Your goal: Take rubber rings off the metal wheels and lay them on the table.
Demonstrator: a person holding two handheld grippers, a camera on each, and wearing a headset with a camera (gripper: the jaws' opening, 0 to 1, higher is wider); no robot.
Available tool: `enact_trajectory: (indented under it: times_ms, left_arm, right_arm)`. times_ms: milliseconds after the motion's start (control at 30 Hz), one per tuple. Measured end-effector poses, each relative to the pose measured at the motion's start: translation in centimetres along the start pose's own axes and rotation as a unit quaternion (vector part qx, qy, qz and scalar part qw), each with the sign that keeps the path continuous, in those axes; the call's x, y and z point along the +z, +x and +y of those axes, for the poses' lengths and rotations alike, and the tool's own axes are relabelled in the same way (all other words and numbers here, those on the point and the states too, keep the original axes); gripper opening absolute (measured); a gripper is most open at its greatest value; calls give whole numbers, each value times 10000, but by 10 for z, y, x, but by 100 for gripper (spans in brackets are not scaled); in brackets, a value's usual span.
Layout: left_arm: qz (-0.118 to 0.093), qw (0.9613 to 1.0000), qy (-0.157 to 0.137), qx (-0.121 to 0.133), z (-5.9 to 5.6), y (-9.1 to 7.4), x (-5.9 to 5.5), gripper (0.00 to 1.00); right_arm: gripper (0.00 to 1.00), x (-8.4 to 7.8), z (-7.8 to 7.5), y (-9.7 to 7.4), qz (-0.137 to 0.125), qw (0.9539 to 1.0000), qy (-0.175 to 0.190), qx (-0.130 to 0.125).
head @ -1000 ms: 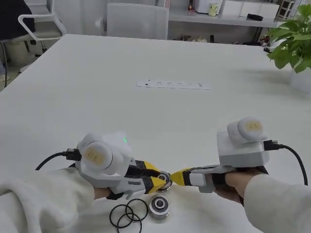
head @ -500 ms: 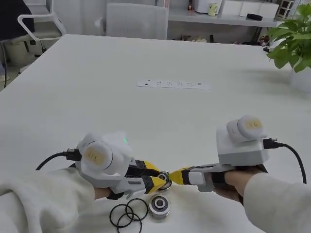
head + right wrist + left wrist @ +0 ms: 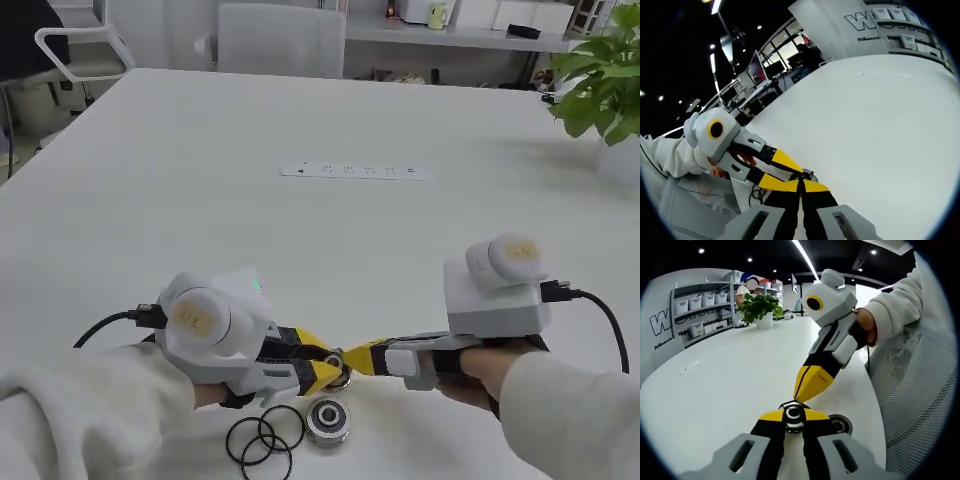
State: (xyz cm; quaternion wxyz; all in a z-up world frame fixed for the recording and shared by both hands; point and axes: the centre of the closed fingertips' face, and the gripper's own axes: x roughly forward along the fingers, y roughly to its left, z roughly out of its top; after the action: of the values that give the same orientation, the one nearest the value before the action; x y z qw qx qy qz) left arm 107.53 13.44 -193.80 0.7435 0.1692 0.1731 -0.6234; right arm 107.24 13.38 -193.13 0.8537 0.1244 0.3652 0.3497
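Hardly anything has moved since a second ago: the right gripper [image 3: 362, 358] has crept a touch nearer the left gripper [image 3: 328, 373], nose to nose above the table [image 3: 300, 250], with freed rings [image 3: 264, 438] and a second wheel [image 3: 327, 420] just below their tips. In the left gripper view, its own jaws clench the metal wheel [image 3: 793, 416], and the right tips meet the rubber ring [image 3: 786, 403] at the wheel's far edge. In the right gripper view, its jaws are pressed together, seemingly pinching that ring. A skewed pull could let the thin ring slip and snap back, or twist the wheel from the clamp.
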Motion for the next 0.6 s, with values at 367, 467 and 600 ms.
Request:
enact_trajectory:
  times_ms: [367, 467, 600]
  left_arm:
    - [-8, 10000, -19, 40, 0, 0, 0, 7]
    - [-6, 10000, -8, 63, 0, 1, 0, 7]
    - [-14, 9999, -10, 100, 0, 3, 2, 8]
  right_arm:
    - [0, 5, -3, 0, -114, 9999, 72, -88]
    - [0, 4, -4, -1, -94, 9998, 77, -135]
    - [0, 2, -8, -1, -47, 9997, 59, -219]
